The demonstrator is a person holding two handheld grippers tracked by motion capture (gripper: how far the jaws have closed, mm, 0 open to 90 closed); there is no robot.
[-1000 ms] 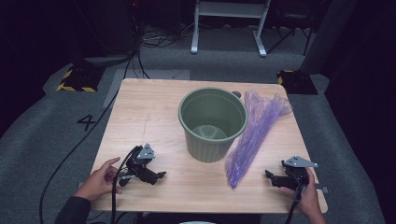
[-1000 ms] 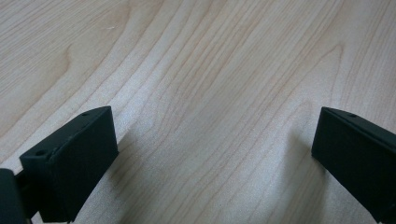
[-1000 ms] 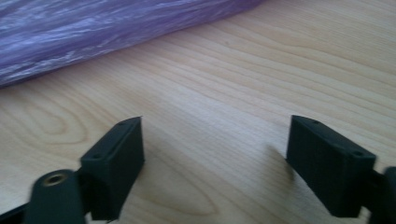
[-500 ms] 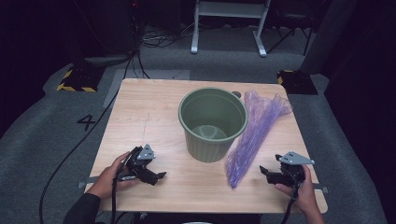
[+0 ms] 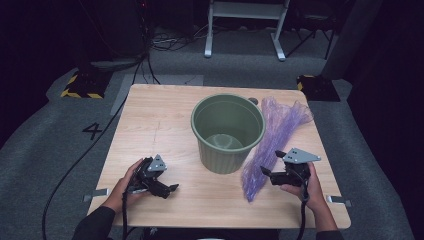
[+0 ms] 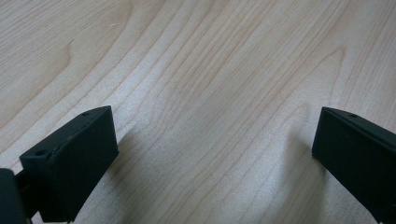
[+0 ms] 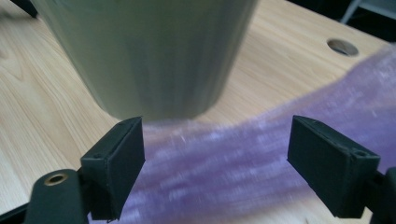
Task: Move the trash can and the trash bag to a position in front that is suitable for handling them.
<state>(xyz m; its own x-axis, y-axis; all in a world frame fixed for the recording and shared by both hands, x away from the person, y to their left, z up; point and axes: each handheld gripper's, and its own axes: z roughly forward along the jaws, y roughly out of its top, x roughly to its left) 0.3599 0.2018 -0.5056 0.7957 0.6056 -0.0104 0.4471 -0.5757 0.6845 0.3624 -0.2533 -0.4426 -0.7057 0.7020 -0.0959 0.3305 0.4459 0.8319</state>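
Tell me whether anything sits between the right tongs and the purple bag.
Nothing visible does. The right tongs, jaws open, face the purple bag directly across bare table. The green bin stands just beyond the bag, not in the path.

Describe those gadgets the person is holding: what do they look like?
Each hand holds a black claw tool: left gripper, right gripper. Both end in two blocky black jaws, carry a grey three-cornered plate on top and trail a black cable. The right one shows a brass-coloured ring near one jaw. The sleeves are dark.

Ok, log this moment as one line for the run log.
right gripper: open, jaws straddling purple bag | left gripper: open over bare table | green bin: upright, empty
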